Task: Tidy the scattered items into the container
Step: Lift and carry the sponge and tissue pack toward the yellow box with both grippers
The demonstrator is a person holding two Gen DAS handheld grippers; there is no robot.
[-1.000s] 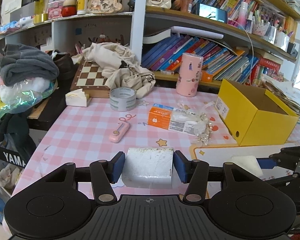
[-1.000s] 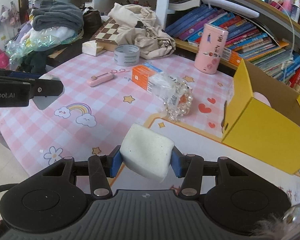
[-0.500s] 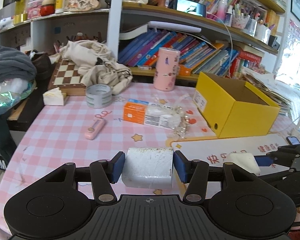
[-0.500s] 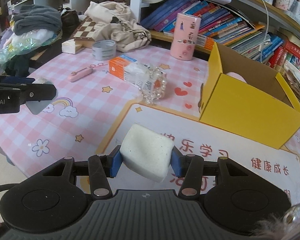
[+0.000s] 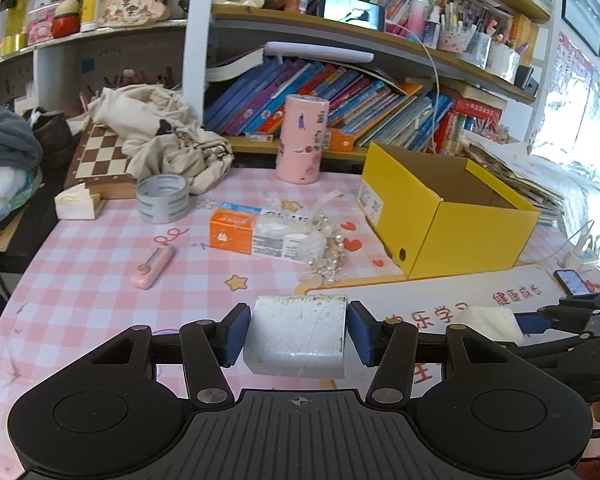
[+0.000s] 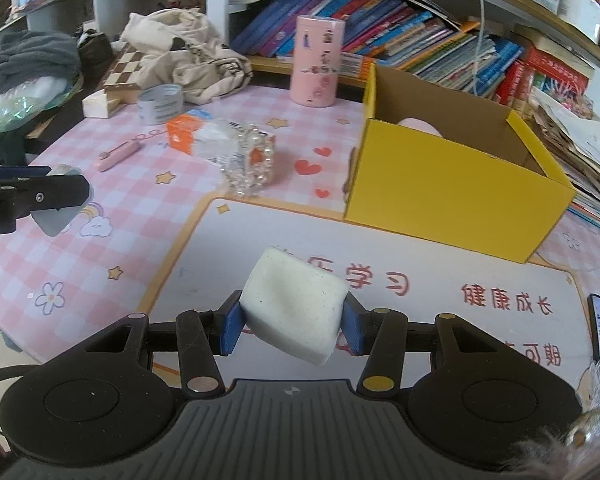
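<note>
While both loads hang above the surface and short of the yellow box, we judge the step in hand to be the carry to that container, and doing it well means bringing each claw over the open top before letting go, not over the near wall. We would clear the rim with room to spare, since the right claw's load hangs askew and its low corner could catch the cardboard edge. We would also keep the two claws apart on the way in, as the box mouth looks narrow for both at once, so one should go first. Something pale pink already shows inside the box at its far wall, so we would aim for the bare floor nearer us. Our left claw is partly spread and pinches a grey-white block squarely between its blue pads, the block sitting level. Our right claw is drawn in closer and grips a soft white sponge, tilted with one corner down, the pads pressing into its sides. On the pink checked cloth, well apart from the box, there remain an orange carton with a bead bracelet against it, a pink clip and a roll of tape, which we take to be later loads.
</note>
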